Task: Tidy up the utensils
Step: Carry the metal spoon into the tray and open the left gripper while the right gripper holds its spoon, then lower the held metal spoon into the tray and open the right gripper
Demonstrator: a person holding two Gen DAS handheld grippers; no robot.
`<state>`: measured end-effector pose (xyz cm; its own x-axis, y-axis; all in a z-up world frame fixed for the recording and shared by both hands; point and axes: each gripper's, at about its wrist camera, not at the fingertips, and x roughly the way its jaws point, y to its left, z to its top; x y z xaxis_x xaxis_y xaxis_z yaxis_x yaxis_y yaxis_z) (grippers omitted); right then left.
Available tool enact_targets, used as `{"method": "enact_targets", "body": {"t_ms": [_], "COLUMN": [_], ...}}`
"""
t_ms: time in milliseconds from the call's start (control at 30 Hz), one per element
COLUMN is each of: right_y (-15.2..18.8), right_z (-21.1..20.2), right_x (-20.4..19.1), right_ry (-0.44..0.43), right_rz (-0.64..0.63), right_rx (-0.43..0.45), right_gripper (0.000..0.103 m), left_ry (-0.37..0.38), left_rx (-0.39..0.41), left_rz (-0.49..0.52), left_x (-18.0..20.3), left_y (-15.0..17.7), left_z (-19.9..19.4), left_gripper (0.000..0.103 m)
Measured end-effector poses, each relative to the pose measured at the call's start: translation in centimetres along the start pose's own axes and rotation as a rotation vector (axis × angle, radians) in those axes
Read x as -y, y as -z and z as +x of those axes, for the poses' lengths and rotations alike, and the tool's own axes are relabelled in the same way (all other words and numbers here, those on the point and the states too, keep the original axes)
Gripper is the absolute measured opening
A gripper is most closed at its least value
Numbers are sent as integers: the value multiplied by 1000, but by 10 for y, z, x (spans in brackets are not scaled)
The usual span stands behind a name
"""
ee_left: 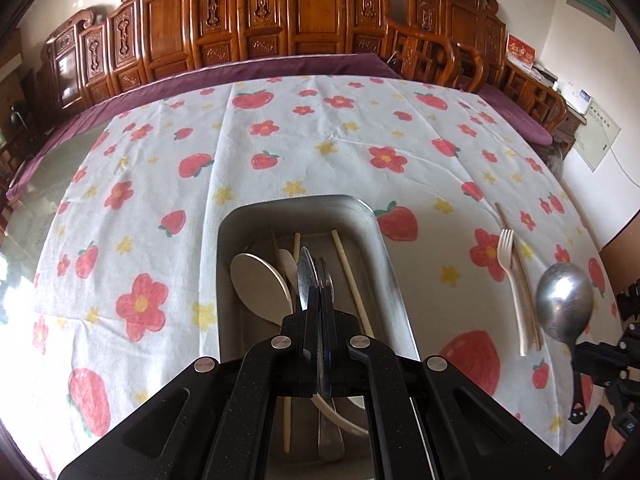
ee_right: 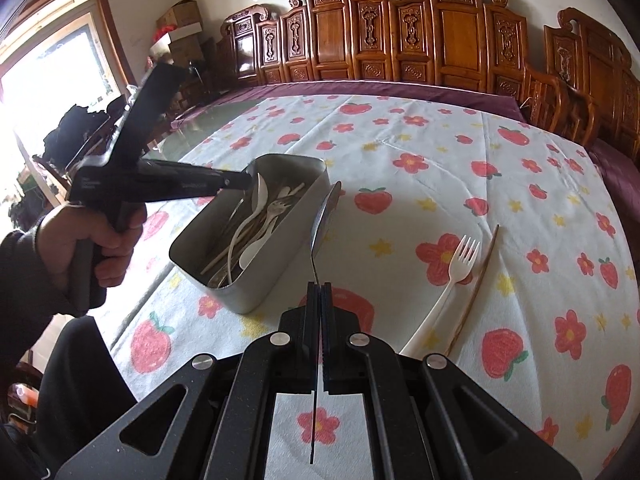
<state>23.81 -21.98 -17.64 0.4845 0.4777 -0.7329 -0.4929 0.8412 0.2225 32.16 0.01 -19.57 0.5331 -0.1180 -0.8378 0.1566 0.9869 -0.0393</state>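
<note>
A metal tin (ee_left: pixel 384 256) (ee_right: pixel 280 240) sits on the strawberry tablecloth and holds several utensils: white spoons, forks and chopsticks. My left gripper (ee_left: pixel 318 294) hangs over the tin, shut on a steel spoon (ee_left: pixel 307 276) seen edge-on. In the right wrist view the left gripper (ee_right: pixel 240 180) reaches over the tin's far rim. My right gripper (ee_right: pixel 319 286) is shut on the thin handle of a large steel spoon (ee_right: pixel 326 216), held above the cloth right of the tin. The same spoon (ee_left: pixel 564 300) shows at the right in the left wrist view.
A white plastic fork (ee_right: pixel 448 284) (ee_left: pixel 510 280) and a brown chopstick (ee_right: pixel 476 280) (ee_left: pixel 520 276) lie on the cloth to the right of the tin. Carved wooden chairs (ee_right: pixel 400 36) line the far side of the table.
</note>
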Motion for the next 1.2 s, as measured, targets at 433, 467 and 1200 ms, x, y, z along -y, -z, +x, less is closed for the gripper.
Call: {"method": "enact_targets", "body": {"t_ms": [433, 467, 1200], "right_y": [-8, -8, -57], "right_z": [11, 13, 55], "right_x": [-5, -6, -67], "right_ry": [4, 5, -4], "right_rz": [1, 1, -5], "right_rx": [-13, -13, -5], "right_gripper": [2, 2, 2], "left_ry": [-1, 1, -11], "left_rx": [-68, -62, 155], "left_rz": [-4, -3, 37], "left_x": [-9, -10, -60], "left_y": [5, 6, 46], "left_z": [27, 25, -94], "left_gripper": [4, 5, 26]}}
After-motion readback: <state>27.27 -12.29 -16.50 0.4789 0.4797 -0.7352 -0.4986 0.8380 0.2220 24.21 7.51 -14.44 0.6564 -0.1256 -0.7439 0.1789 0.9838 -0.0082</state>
